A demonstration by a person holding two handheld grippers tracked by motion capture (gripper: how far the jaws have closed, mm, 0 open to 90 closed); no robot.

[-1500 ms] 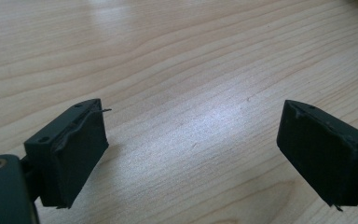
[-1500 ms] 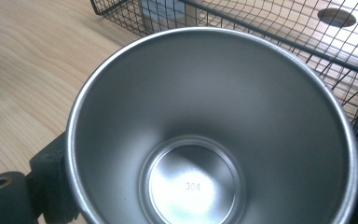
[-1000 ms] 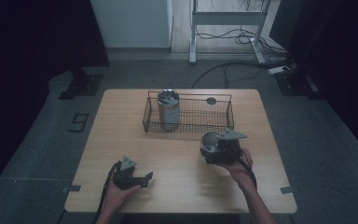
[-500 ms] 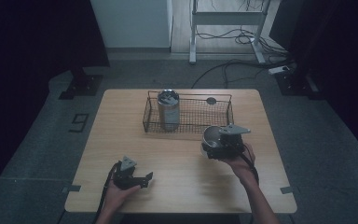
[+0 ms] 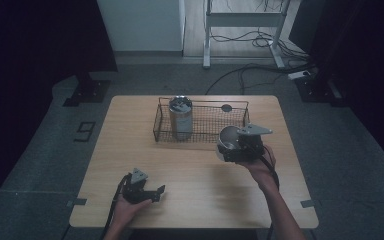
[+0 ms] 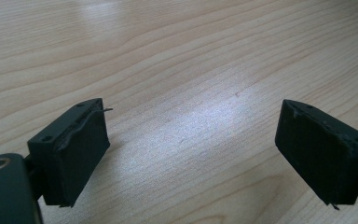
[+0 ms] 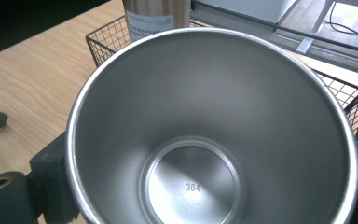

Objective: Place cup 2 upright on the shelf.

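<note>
Standing on grey speckled floor in a dim room: pale wood-grain bench [image 5: 195, 165], dark drape at left, white cabinet [image 5: 140, 25] and metal frame with trailing cables behind. Low at left, near the front edge: left gripper [image 5: 155, 191] in the left hand [image 5: 125, 210], jaws spread wide over bare wood, nothing between them. Toward the back, mid-bench: black wire basket [image 5: 215, 117] holding an upright steel tumbler [image 5: 181, 117] at its left end, label text too small to read; small dark disc [image 5: 226, 107] just behind the basket, nature unclear. At right, just in front of the basket: right gripper [image 5: 235, 150], jaws clamped on a steel cup [image 7: 209, 135], its bottom stamped 304, its mouth facing the camera and hiding most of both jaws.
</note>
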